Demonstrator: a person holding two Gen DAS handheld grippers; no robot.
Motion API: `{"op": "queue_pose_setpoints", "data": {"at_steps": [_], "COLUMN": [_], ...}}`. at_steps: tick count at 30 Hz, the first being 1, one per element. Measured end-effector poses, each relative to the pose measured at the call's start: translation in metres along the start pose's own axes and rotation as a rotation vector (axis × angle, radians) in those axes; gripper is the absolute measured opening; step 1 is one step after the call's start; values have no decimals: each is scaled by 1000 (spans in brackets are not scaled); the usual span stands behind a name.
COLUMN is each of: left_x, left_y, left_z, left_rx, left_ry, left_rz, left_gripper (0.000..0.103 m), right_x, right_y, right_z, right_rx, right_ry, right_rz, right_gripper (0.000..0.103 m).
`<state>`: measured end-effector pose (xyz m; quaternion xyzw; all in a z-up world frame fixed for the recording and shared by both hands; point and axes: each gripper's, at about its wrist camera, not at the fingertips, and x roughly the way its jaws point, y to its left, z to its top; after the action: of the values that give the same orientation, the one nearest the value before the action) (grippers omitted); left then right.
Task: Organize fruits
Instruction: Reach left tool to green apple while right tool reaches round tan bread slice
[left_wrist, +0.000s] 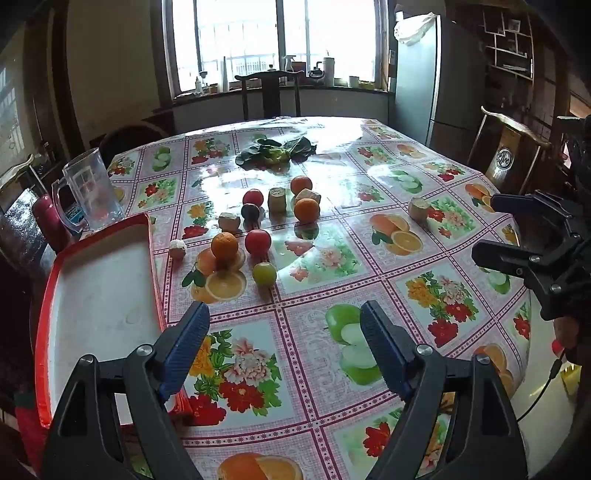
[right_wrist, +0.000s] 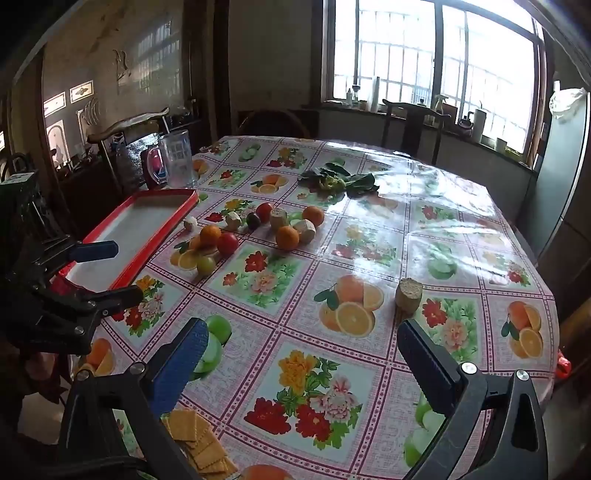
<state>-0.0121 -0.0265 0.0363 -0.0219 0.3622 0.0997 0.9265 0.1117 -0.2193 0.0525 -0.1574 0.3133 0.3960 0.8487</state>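
Loose fruit lies mid-table: oranges (left_wrist: 224, 245) (left_wrist: 306, 210) (left_wrist: 301, 184), red fruits (left_wrist: 258, 242) (left_wrist: 253, 197), a green fruit (left_wrist: 265, 273) and a dark one (left_wrist: 250, 212), mixed with beige cut chunks (left_wrist: 277, 199). One chunk (left_wrist: 418, 208) sits apart at the right, also in the right wrist view (right_wrist: 408, 291). A red-rimmed white tray (left_wrist: 99, 295) lies empty at the left. My left gripper (left_wrist: 284, 325) is open above the near table. My right gripper (right_wrist: 301, 343) is open and empty; it shows in the left wrist view (left_wrist: 491, 229).
A clear glass mug (left_wrist: 92, 192) and a red bottle (left_wrist: 50, 221) stand behind the tray. Leafy greens (left_wrist: 275, 151) lie at the far side. Crackers (right_wrist: 195, 439) lie at the near edge. Wooden chairs (left_wrist: 271, 92) ring the table; a fridge (left_wrist: 424, 81) stands behind.
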Motion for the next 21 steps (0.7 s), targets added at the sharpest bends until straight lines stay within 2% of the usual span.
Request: {"op": "queue_pose_setpoints", "data": {"at_steps": [5, 21], "left_x": [5, 17], "left_y": [-2, 3], "left_z": [1, 2], "left_rx": [1, -20], "left_ry": [10, 38], "left_rz": [-10, -17], "left_gripper": [84, 84], "right_x": [8, 14], "right_y": [-13, -13], "right_z": [-6, -5], "right_rx": [-1, -3], "right_ry": [8, 36], "right_rz": [-9, -14], "right_gripper": [103, 103]}}
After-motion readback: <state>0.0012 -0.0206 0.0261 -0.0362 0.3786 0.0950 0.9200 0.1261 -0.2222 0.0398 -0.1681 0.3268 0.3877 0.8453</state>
